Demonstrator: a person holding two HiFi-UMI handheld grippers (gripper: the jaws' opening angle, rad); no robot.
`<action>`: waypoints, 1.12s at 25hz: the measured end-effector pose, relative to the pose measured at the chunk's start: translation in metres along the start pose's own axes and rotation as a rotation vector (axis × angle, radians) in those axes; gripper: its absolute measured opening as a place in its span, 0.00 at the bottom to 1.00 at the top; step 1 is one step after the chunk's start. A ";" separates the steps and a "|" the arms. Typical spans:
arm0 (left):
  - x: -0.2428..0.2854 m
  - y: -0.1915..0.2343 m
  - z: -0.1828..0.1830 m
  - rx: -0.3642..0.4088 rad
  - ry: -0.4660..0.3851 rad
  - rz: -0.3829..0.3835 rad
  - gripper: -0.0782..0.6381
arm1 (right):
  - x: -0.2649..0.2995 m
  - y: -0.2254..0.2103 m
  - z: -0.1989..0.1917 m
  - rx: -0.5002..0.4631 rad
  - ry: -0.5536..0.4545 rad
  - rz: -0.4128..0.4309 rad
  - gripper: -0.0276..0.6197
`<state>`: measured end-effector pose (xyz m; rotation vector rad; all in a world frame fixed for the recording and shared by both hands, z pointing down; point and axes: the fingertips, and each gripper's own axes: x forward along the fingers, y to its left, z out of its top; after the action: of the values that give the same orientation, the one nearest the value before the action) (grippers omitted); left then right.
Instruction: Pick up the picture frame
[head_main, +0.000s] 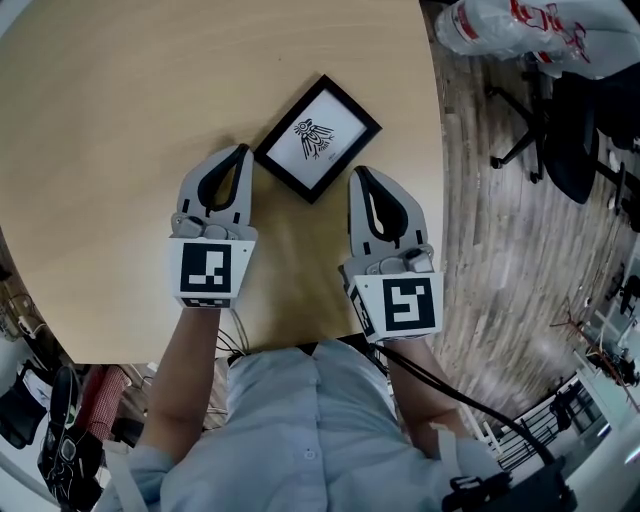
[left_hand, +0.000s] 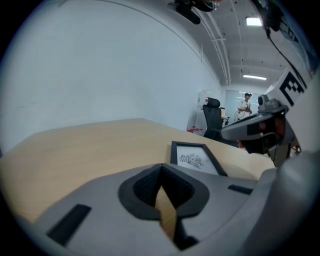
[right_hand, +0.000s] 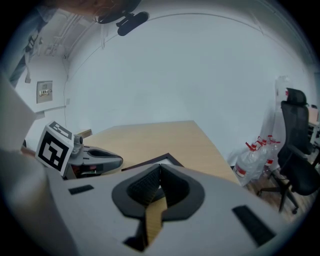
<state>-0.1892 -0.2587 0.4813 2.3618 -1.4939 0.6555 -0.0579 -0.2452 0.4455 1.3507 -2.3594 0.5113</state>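
A small black picture frame (head_main: 318, 137) with a white sheet and an insect drawing lies flat and turned diagonally on the light wooden table (head_main: 120, 150). My left gripper (head_main: 243, 151) rests just left of the frame's near-left corner, its jaws closed and empty. My right gripper (head_main: 359, 174) sits just right of the near-right edge, also closed on nothing. In the left gripper view the frame (left_hand: 195, 160) lies ahead to the right, beyond the left gripper (left_hand: 161, 167). In the right gripper view only a corner of the frame (right_hand: 167, 159) shows over the right gripper (right_hand: 160, 167).
The table's right edge (head_main: 438, 150) runs close to the frame, with wood floor beyond. A black office chair (head_main: 560, 130) and a bag of plastic bottles (head_main: 510, 25) stand on that floor. A plain wall (left_hand: 100, 65) rises behind the table.
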 end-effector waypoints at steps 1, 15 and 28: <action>0.000 -0.001 0.000 0.008 0.005 -0.002 0.11 | 0.000 0.000 -0.001 0.002 0.002 0.001 0.04; 0.006 -0.020 -0.012 0.042 0.110 -0.088 0.11 | -0.002 0.001 0.002 0.003 -0.001 -0.012 0.04; 0.011 -0.025 -0.021 -0.121 0.196 -0.110 0.11 | -0.010 -0.007 0.000 0.017 -0.008 -0.018 0.04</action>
<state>-0.1677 -0.2469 0.5057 2.2003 -1.2747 0.7242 -0.0467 -0.2408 0.4416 1.3833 -2.3519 0.5229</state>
